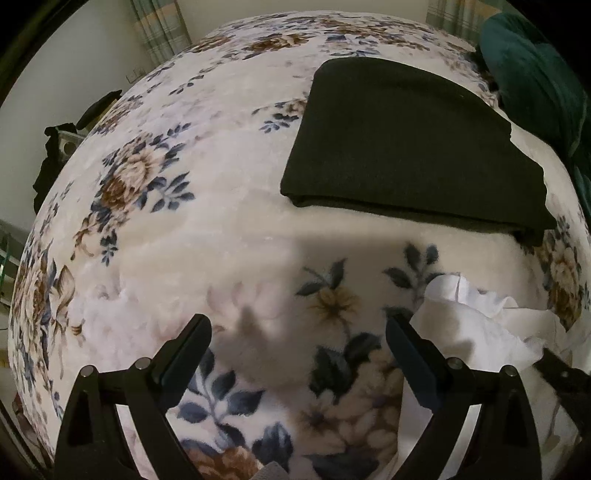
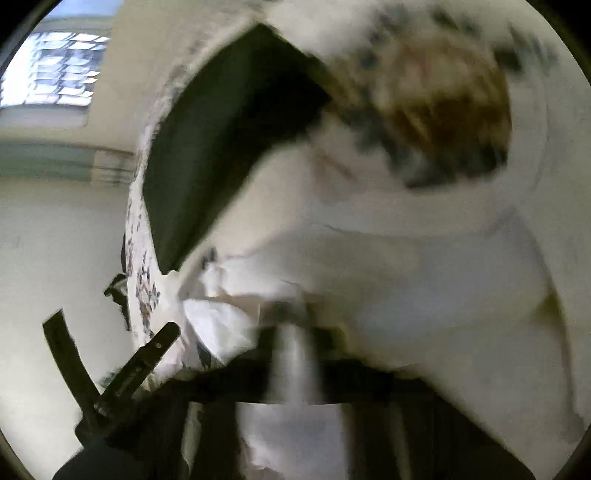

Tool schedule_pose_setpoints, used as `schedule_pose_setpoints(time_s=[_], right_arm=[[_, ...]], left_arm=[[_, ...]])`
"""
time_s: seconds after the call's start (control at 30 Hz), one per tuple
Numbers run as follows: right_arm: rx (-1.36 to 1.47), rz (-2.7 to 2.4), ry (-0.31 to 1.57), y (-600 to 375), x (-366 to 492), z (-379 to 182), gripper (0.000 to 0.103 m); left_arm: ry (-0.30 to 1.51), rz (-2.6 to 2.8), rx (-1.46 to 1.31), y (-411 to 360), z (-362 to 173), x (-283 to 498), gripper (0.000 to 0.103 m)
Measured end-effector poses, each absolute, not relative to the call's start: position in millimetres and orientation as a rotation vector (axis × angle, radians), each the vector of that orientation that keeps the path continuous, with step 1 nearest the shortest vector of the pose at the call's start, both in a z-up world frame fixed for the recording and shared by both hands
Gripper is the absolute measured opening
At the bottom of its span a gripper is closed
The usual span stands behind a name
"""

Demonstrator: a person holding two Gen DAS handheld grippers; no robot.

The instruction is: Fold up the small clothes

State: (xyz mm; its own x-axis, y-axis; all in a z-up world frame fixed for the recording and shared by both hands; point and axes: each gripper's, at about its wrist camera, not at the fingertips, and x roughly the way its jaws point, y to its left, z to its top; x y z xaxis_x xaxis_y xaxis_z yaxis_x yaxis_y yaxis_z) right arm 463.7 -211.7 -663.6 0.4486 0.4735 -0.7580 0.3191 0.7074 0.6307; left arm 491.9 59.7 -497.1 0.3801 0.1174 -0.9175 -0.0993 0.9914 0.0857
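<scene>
Plainly the crumpled thin white cotton garment [image 1: 476, 325], at four o'clock beside the empty, spread left gripper [image 1: 299, 354], looked light and limp, best pinched at a hem; the blurred right gripper's [image 2: 291, 332] state was unreadable.

No legible text, labels or numbers anywhere.

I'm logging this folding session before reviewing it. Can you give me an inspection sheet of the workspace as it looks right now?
Surface: floral blanket covering a bed.
Job's things: black garment folded flat; white garment crumpled beside it, apart.
Clutter: dark green fabric at the far right edge.
Grippers: left gripper open, empty, over the blanket; right gripper blurred, at the white garment, state unclear.
Cables: nothing seen.
Surroundings: checked curtains, pale wall.
</scene>
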Motion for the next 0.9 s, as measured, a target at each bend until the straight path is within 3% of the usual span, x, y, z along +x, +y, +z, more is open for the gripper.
schedule_pose_setpoints(time_s=[0.3,0.43,0.57,0.6,0.67,0.73,0.9], right_arm=[[0.744,-0.044,1.062,-246,427,-617,0.001],[0.764,-0.119,1.047,-260,420,-620,0.001],[0.819,-0.077,1.157,-258,438,-645,0.004],[0.819,-0.087,1.184,-258,443,-648,0.007],[0.822,-0.133,1.203,-265,439,-650,0.031],[0.817,-0.147,1.176,-268,429,-644,0.046],[0.71,-0.021,1.328,-230,422,-664,0.059]], left_arm=[[1.168,0.125,-0.004,49,-501,507,0.097],[1.173,0.096,-0.019,43,-500,509,0.097],[1.189,0.05,0.038,23,-509,516,0.097],[1.195,0.044,0.054,18,-513,518,0.097],[1.211,0.044,0.101,9,-525,525,0.097],[1.232,0.056,0.139,6,-539,534,0.097],[1.264,0.052,0.107,14,-541,543,0.097]])
